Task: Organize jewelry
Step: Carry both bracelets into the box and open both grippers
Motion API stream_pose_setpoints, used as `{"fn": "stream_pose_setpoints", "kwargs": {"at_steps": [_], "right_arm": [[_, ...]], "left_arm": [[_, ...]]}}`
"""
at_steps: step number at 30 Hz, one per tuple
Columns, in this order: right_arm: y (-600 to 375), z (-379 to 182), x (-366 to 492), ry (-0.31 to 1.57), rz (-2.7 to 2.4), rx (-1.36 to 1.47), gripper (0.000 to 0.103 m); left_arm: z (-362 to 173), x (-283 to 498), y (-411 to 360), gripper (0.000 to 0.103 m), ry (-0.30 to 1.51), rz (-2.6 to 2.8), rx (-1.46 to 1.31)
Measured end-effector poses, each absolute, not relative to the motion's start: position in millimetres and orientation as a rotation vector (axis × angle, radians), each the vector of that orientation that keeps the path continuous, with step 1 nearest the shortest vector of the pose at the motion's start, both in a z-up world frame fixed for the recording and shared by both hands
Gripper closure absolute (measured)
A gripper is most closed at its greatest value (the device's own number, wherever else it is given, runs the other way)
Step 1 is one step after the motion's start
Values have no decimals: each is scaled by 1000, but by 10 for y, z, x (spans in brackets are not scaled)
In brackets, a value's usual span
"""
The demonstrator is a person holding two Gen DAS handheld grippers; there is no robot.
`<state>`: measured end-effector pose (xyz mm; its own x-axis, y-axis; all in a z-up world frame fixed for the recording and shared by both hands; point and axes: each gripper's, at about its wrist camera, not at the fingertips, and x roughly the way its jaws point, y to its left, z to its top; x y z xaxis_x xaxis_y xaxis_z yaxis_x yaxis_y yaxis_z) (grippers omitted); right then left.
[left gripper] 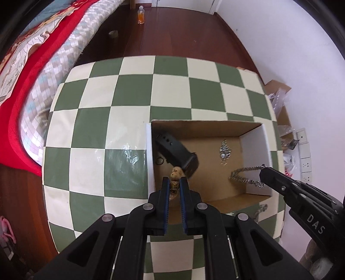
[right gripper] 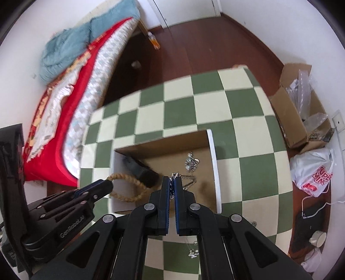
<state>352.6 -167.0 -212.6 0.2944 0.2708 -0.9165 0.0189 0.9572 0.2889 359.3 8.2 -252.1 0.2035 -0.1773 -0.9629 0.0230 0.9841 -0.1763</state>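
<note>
Nearest you, the left tool [left gripper: 174, 185] was clamped on a beaded bracelet [left gripper: 175, 175], tan mottled beads pinched between the blue pads. In the right wrist view the rest of it showed as a loop [right gripper: 127, 189] hanging from the tool's tip over the box's near-left corner. You probably held it by one short stretch so the slack would drop in first.

The right tool [right gripper: 172, 183] was closed on one end of a silver chain [left gripper: 243, 174]. From the left wrist view the chain ran left from the tip [left gripper: 264, 172] and sagged to the cardboard floor by the right wall, so its weight was partly resting already. Gripping the end seemingly kept the links from bunching.

Both tools sat over the near edge of the open cardboard box [left gripper: 204, 129], which stood on the checkered counter [left gripper: 129, 90] toward its near-right part. My read: both pieces were at the release stage.

Further in, a black watch band [left gripper: 176, 153] leaned against the left wall, with a small dark ring [left gripper: 160, 160] just beside it. A silver cluster [left gripper: 224, 151] lay nearer the right wall, apart from the chain. Keeping the pieces spread looked deliberate, to avoid tangles.

A few small silver bits [right gripper: 193, 254] lay on the counter outside the box, near you, not yet collected.

Beyond the counter: the floor, with a small bottle [left gripper: 140, 15].
</note>
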Motion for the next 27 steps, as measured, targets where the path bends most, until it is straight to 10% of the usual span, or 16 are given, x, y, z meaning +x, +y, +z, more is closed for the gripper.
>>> {"fn": "stream_pose_setpoints", "kwargs": {"at_steps": [27], "right_arm": [[-1695, -2853, 3442, 1459, 99, 281, 98]], "left_arm": [[-2570, 3614, 140, 83, 1339, -142, -173]]}}
